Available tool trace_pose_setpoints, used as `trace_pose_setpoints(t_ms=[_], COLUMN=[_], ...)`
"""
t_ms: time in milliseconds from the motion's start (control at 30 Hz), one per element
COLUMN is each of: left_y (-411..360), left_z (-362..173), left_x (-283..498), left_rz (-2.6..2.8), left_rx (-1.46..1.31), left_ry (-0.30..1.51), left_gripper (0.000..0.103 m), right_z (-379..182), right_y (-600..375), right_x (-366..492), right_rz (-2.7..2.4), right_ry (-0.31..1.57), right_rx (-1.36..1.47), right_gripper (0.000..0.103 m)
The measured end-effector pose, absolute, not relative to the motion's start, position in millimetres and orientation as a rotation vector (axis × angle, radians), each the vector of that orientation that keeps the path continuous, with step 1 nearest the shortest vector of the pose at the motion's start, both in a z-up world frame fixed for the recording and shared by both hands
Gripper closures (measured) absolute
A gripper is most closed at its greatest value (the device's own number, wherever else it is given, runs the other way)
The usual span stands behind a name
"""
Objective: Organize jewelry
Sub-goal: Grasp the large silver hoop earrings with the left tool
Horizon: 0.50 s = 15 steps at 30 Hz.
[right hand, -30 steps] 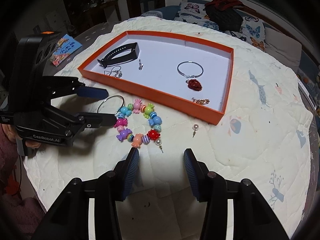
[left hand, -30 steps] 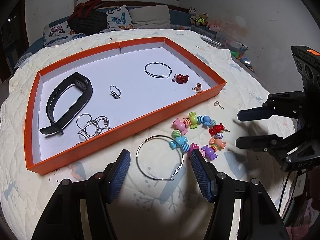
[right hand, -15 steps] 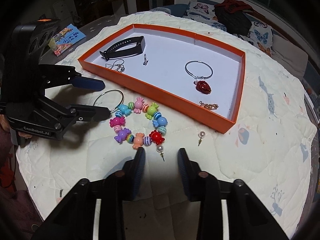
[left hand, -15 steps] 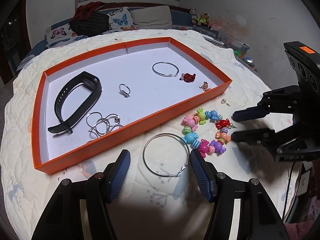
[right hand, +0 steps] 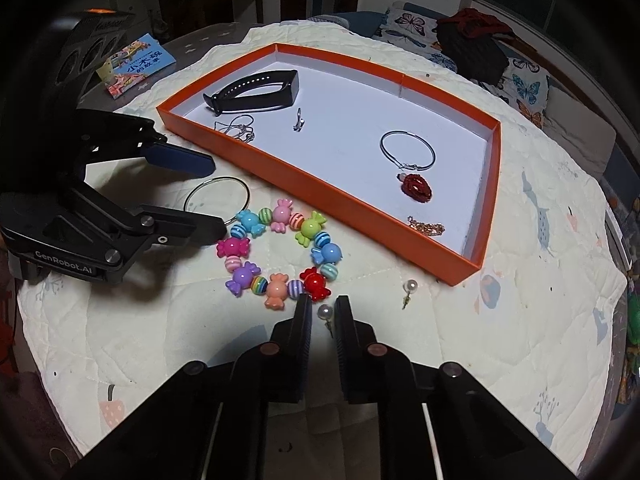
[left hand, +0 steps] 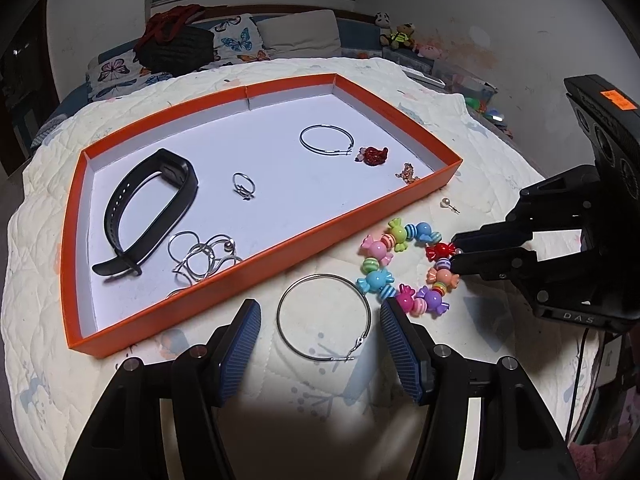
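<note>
We see the right gripper [right hand: 323, 307] closed on a pearl stud [right hand: 325, 312] beside the candy bracelet [right hand: 280, 252]; a second ago its jaws stood apart. Left gripper [left hand: 320, 322] wide, straddling a hoop earring [left hand: 322, 317], untouched. Only the right view shows a booklet [right hand: 134, 65].

The right gripper [right hand: 324, 314] has its fingers nearly together, while the left gripper [left hand: 320, 324] stands wide apart.
</note>
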<state>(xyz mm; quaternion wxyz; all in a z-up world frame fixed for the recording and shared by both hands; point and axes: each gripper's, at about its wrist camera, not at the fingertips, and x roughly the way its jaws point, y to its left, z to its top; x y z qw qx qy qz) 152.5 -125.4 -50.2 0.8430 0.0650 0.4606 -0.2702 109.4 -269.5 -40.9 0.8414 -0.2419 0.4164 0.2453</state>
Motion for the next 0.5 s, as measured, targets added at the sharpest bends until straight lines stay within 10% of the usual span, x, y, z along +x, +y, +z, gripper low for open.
trace_pose_setpoints(t_ms=[500], left_y=[-125.9], left_z=[-25.5], left_x=[146.1], left_rz=[-0.582], left_rx=[0.127], left_ry=[0.888], left_gripper=[0.051], right_z=[-17.3], right_y=[-278.3], right_x=[99.7], right_rz=[0.53], right_ry=[0.83], right_rx=[-0.439], right_gripper=[0.093])
